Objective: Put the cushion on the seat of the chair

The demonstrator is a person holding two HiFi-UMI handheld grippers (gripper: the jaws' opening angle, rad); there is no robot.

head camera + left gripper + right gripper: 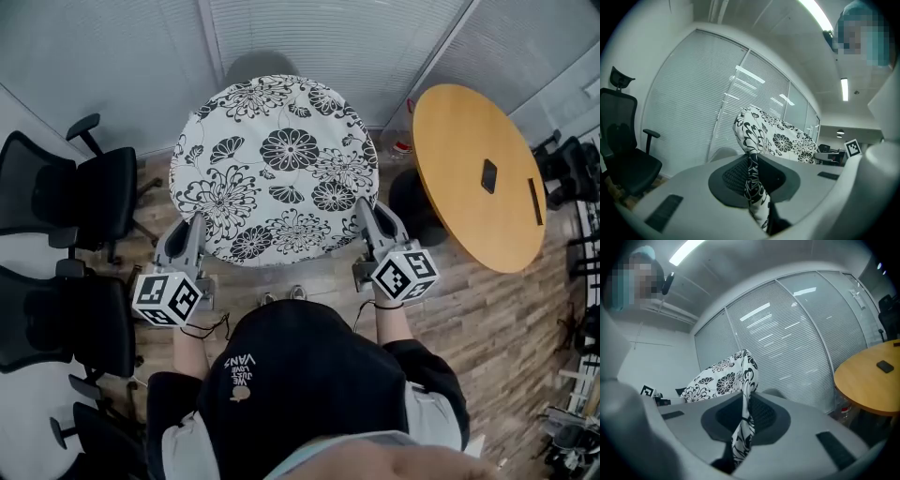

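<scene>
The left claw (194,228) is clenching the cushion (277,159) by its near left edge. The cushion is hanging spread between both claws, just ahead of them. The right claw (367,214) is pinching the near right edge. A grey chair (258,64) is showing straight beyond the cushion.

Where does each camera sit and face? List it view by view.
Head view: on the person's head, facing steeply down at the cushion; head, shoulders, forearms show.
Left gripper view: on the left gripper, along jaws clamping the cushion, toward blinds.
Right gripper view: on the right gripper, likewise; wooden table at right.
Shared: the cushion in all.
</scene>
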